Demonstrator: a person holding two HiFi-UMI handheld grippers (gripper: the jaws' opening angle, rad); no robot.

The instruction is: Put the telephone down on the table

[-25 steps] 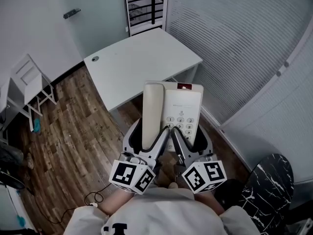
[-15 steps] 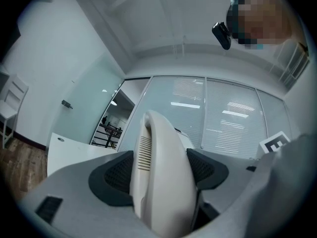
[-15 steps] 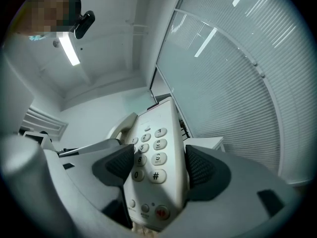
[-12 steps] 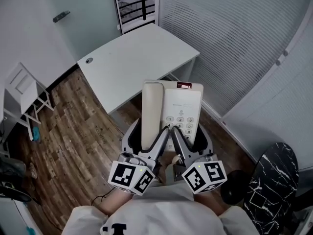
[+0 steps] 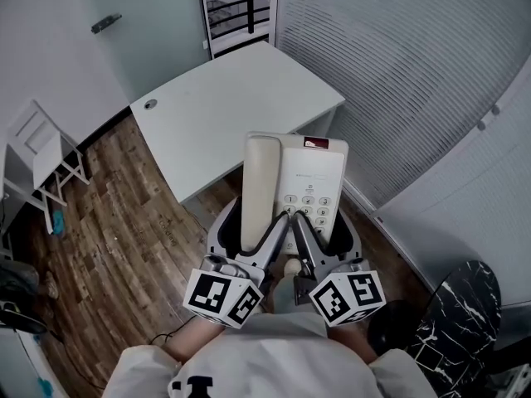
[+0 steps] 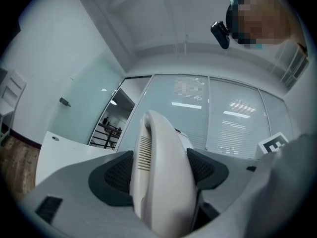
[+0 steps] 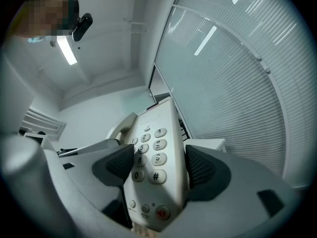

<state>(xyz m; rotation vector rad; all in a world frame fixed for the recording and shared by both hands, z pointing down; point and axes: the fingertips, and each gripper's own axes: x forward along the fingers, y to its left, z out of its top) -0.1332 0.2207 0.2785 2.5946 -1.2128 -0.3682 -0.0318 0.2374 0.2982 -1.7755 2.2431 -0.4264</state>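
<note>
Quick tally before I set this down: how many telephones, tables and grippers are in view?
telephone: 1
table: 1
grippers: 2, the left gripper and the right gripper, both shut on the telephone
Total: 4

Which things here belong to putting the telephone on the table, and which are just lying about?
In the job: telephone, table, left gripper and right gripper, both clamped on the telephone.
Lying about: white chair, black marbled object, stair railing.
</note>
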